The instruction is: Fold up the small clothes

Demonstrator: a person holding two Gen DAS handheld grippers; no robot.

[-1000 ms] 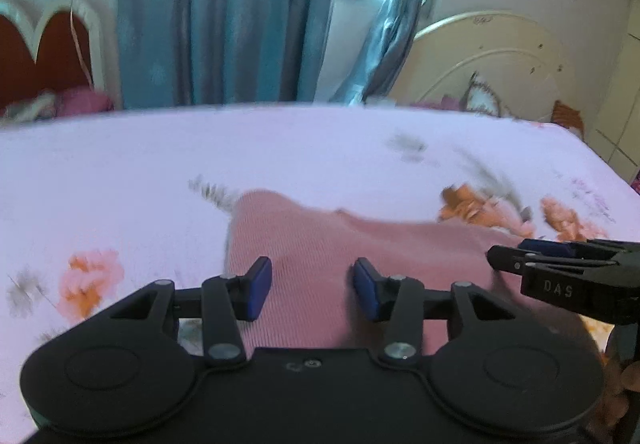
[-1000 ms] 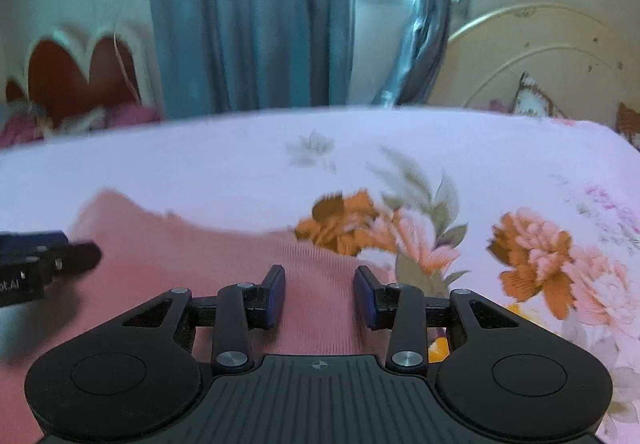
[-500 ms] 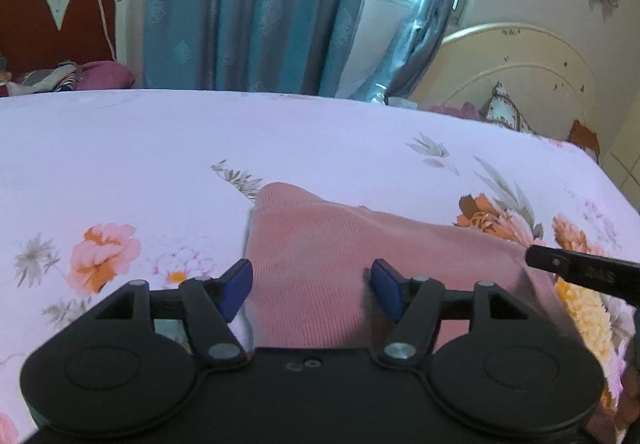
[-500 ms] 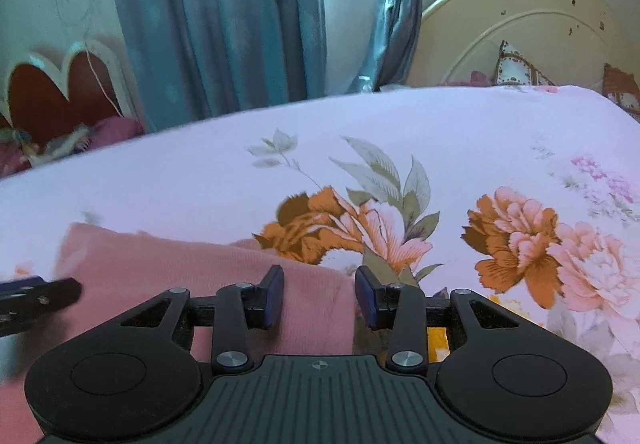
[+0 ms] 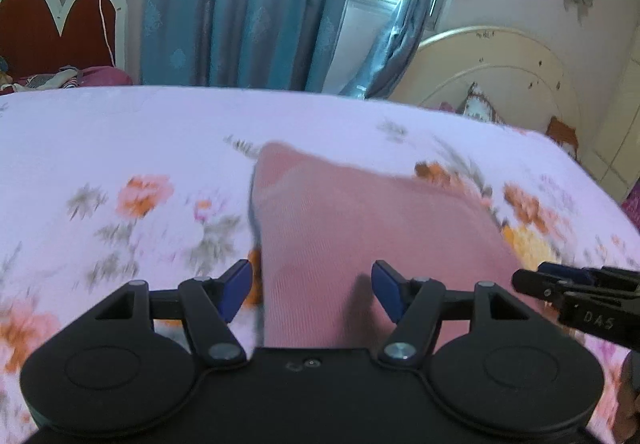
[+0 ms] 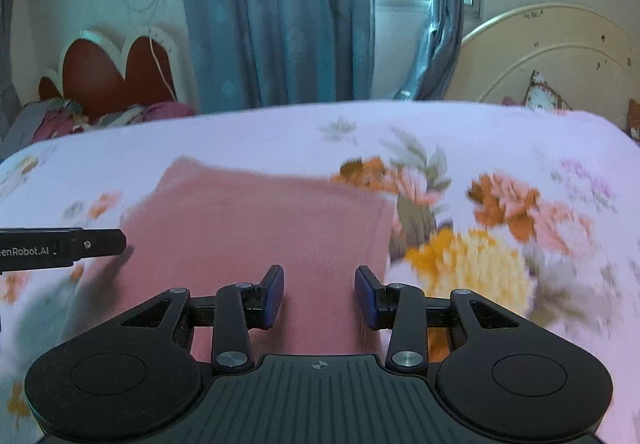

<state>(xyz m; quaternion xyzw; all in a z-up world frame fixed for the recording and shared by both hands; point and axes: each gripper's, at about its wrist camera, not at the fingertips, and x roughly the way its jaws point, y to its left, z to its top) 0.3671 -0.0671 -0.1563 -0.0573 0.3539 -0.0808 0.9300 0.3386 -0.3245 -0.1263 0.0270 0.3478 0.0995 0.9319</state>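
Note:
A pink ribbed garment (image 5: 360, 228) lies folded flat on the floral bed sheet (image 5: 120, 148); it also shows in the right wrist view (image 6: 256, 220). My left gripper (image 5: 311, 289) is open and empty above the garment's near left edge. My right gripper (image 6: 319, 294) is open and empty above its near right part. The right gripper's tip shows at the right of the left wrist view (image 5: 576, 288), and the left gripper's tip at the left of the right wrist view (image 6: 64, 246). The view is blurred by motion.
The bed sheet (image 6: 500, 148) stretches to all sides. A cream headboard (image 5: 492, 72) stands at the back right, blue curtains (image 5: 240, 4) and a window behind, a red heart-shaped headboard (image 5: 52, 24) with piled clothes at the back left.
Both grippers have pulled back and up from the garment, and the left jaws have opened wider. The garment stays flat on the sheet.

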